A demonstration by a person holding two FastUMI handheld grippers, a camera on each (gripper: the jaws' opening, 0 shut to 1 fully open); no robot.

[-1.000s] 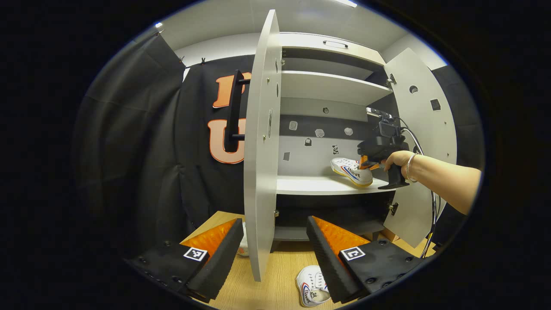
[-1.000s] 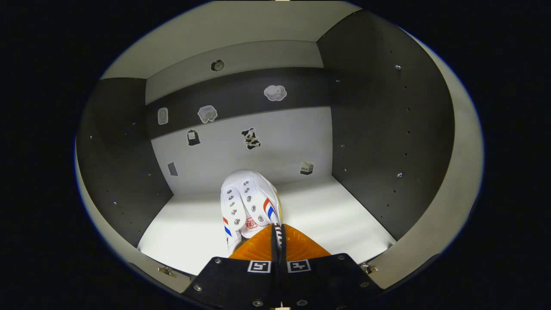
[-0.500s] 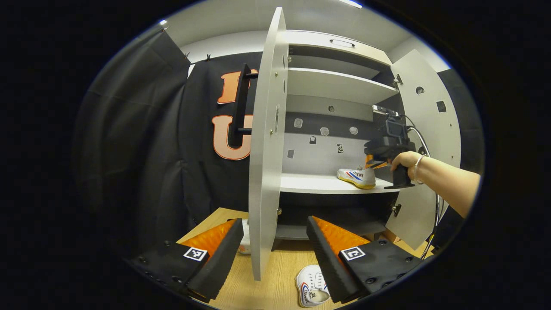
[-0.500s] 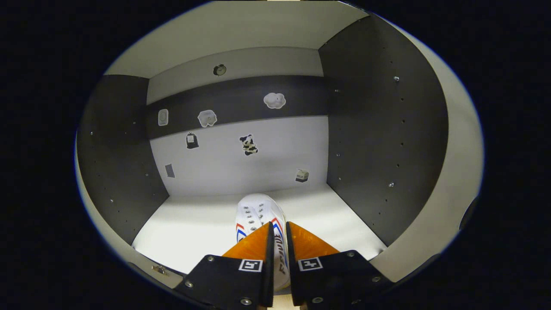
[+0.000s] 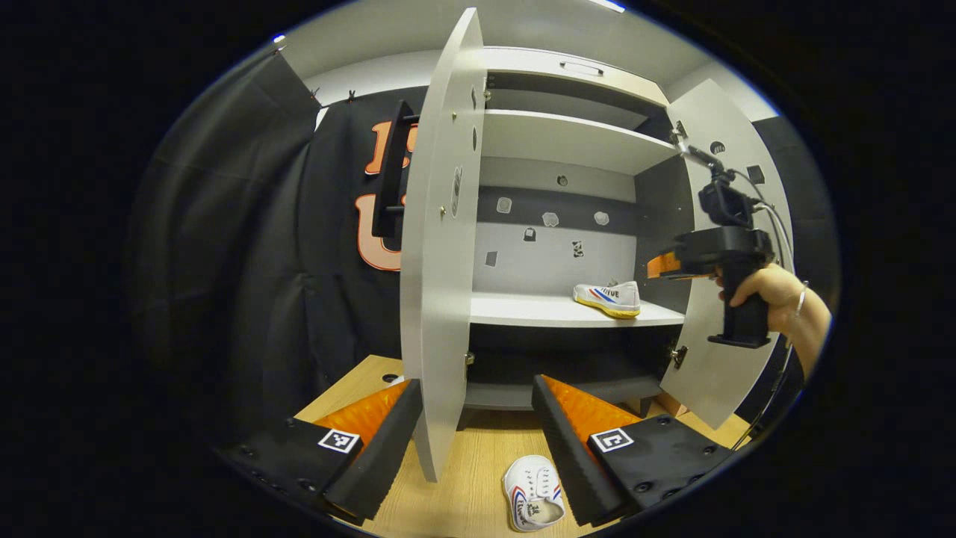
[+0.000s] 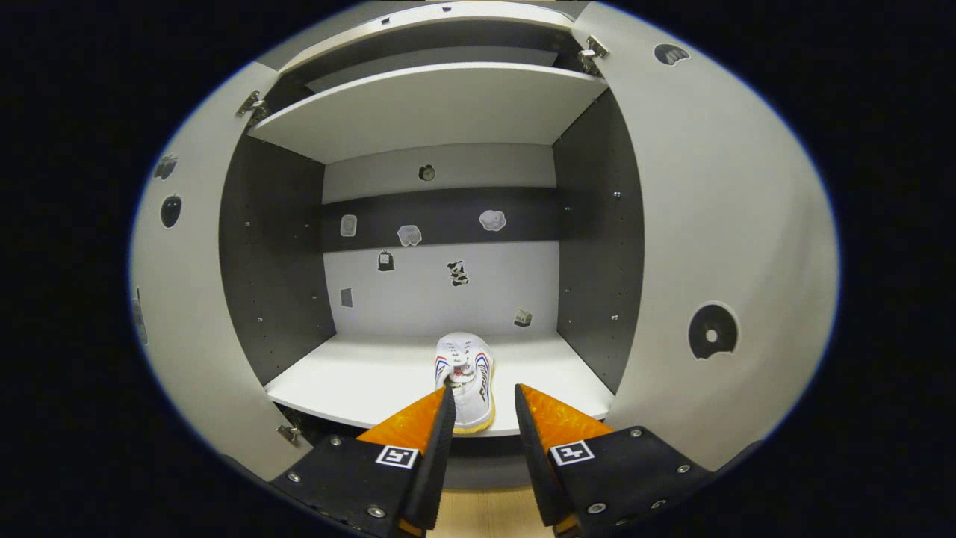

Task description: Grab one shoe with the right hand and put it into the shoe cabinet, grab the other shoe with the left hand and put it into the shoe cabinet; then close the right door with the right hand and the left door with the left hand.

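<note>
Pulled back out of the cabinet since 1 s ago: right gripper, then clamped on the shoe, now w/ jaws parted and nothing between them, hanging in front of the shelf edge. In left gripper view, same right gripper held by a hand just off the right door, apart from the shoe. Shoe on shelf resting flat on the middle shelf, toe toward the back wall, near the right side per left gripper view. Left gripper wide open, empty, low over the wooden floor. Second shoe lying on floor just beside the left gripper's right finger, not touching as far as visible. Left door open, edge-on between the two fingers. Both doors open on shoe cabinet.
</note>
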